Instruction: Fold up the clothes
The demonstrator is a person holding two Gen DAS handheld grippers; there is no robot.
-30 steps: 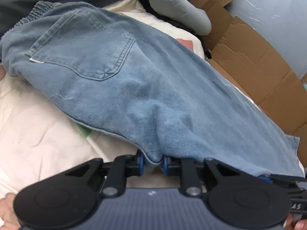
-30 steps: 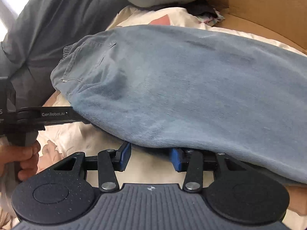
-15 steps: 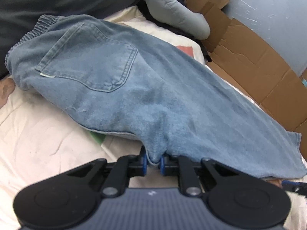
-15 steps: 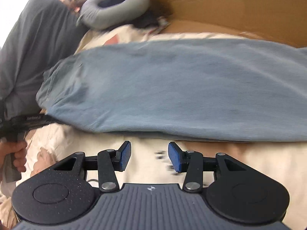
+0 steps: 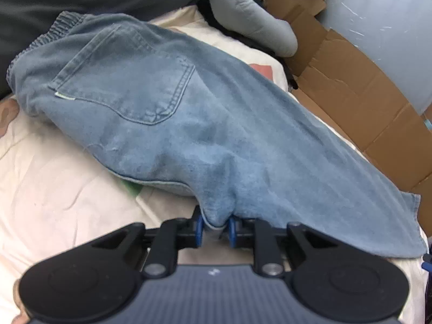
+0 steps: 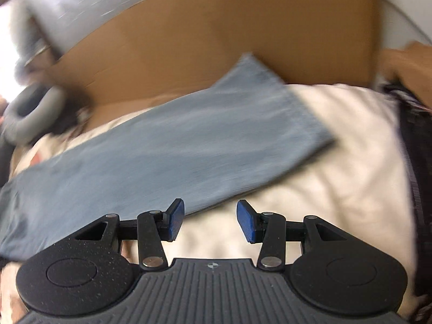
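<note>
Just one jeans [image 5: 205, 124], two grippers

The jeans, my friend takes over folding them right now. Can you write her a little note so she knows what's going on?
Left tool: shut on the near edge of the jeans, about midway along.
Right tool: open, holding nothing, above the sheet near the leg end.
Jeans: lying lengthwise on the sheet, back pocket up, waistband far left, cardboard behind.
Done: legs look stacked one on the other.
Left: probably grab the leg end with the right tool and fold it toward the waistband.
</note>
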